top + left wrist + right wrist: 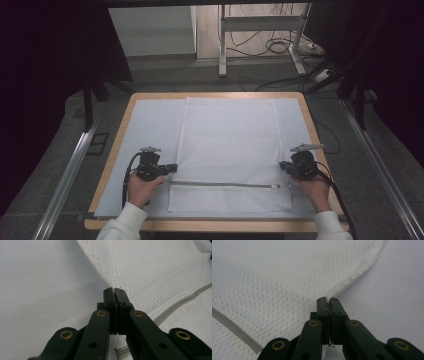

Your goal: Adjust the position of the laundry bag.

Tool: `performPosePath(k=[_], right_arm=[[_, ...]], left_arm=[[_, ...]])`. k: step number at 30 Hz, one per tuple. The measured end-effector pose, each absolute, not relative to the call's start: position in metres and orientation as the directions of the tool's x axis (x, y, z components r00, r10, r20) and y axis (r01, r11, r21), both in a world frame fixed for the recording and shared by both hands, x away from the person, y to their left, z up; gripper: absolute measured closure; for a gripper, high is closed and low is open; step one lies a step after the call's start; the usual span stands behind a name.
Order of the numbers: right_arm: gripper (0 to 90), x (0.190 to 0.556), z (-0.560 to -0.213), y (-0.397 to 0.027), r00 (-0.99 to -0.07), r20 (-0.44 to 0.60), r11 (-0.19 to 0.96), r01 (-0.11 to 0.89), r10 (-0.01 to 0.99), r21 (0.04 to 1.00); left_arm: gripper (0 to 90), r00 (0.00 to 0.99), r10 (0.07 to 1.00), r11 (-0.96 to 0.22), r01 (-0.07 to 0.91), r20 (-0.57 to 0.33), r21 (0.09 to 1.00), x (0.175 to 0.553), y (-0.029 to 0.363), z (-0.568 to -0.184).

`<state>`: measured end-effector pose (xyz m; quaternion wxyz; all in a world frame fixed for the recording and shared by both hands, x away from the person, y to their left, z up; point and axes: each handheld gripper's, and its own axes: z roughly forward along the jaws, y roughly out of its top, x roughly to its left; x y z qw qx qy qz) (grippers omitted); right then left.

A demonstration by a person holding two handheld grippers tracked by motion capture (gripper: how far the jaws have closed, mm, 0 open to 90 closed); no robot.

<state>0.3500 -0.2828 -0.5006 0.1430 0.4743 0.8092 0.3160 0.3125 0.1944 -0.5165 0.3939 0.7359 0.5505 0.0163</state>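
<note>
Centrally on the table (pixel 114 150), a white mesh laundry bag (pixel 230 145) lies flat on a pale sheet (pixel 150 125) that covers most of the wooden top. The bag's long axis runs from the person's near edge toward the far edge of the table. Its grey zipper (pixel 225 184) crosses the bag from side to side near the person's end, so the zippered end points toward the person and the plain end points away.

The left gripper (pixel 172 167) sits at the bag's left edge, just above the zipper line. In the left gripper view, the jaws are clenched together with the bag's hemmed edge (pixel 100 265) meeting their tips; white mesh shows below the closed jaws, and the zipper (pixel 180 302) runs off to the right.

The right gripper (pixel 282 167) sits at the bag's right edge, at about the same height as the left one. In the right gripper view, the jaws are clenched on the edge of the mesh (pixel 287 285), which rises and puckers into their tips; the zipper (pixel 234 326) passes at lower left.

Each gripper is held in a hand: left hand (pixel 140 187), right hand (pixel 314 189). White sleeves (pixel 122 225) enter from the bottom. The two grippers face each other across the bag's width.
</note>
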Motion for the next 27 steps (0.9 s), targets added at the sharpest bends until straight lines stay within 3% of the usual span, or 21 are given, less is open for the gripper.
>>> performPosePath(k=[27], right_arm=[[86.7, 0.35, -0.504, -0.259, -0.549, 0.07, 0.381, 0.659, 0.833, 0.649]], left_arm=[[89.7, 0.352, 0.844, -0.052, 0.804, -0.404, 0.592, 0.307, 0.219, -0.52]])
